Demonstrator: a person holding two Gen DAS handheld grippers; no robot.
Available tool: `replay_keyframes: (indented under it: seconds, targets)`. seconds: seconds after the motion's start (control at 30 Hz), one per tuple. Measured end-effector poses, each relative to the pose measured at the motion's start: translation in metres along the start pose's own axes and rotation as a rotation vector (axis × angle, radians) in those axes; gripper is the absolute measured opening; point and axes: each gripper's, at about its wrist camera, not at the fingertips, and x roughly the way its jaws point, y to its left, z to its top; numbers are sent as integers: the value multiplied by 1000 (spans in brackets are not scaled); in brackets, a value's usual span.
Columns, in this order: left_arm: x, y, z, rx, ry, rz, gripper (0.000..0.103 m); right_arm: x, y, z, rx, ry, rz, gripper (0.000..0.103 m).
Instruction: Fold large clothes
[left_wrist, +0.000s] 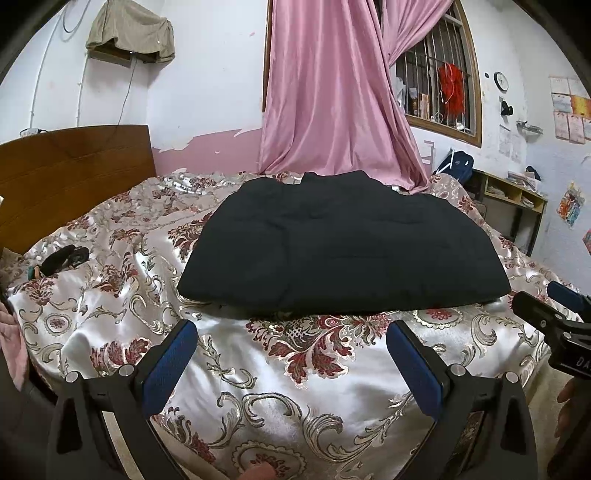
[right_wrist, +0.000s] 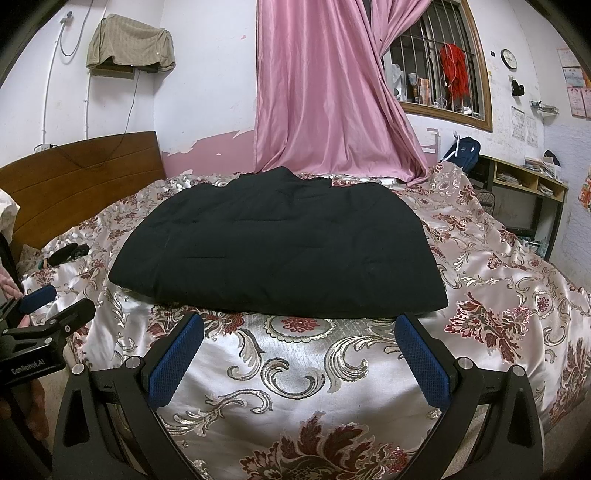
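A large black garment (left_wrist: 340, 240) (right_wrist: 280, 247) lies folded into a flat rectangle on the bed, collar end toward the pink curtain. My left gripper (left_wrist: 291, 332) hovers open just short of its near edge, blue pads wide apart with nothing between them. My right gripper (right_wrist: 301, 326) is likewise open at the garment's near edge and holds nothing. The right gripper also shows at the right edge of the left wrist view (left_wrist: 546, 302). The left gripper shows at the left edge of the right wrist view (right_wrist: 55, 299).
The bed carries a shiny floral bedspread (left_wrist: 280, 380) (right_wrist: 295, 376). A small dark item (left_wrist: 64, 258) lies near the wooden headboard (left_wrist: 70, 173). A pink curtain (left_wrist: 332, 92) hangs behind the bed. A shelf unit (right_wrist: 524, 184) stands at the right wall.
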Motion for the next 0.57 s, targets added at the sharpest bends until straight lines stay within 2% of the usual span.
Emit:
replay_keyframes:
  seconds: [0.57]
  targets:
    - [1, 6, -1, 1, -8, -1, 103, 2, -1, -5, -15, 6, 5, 102]
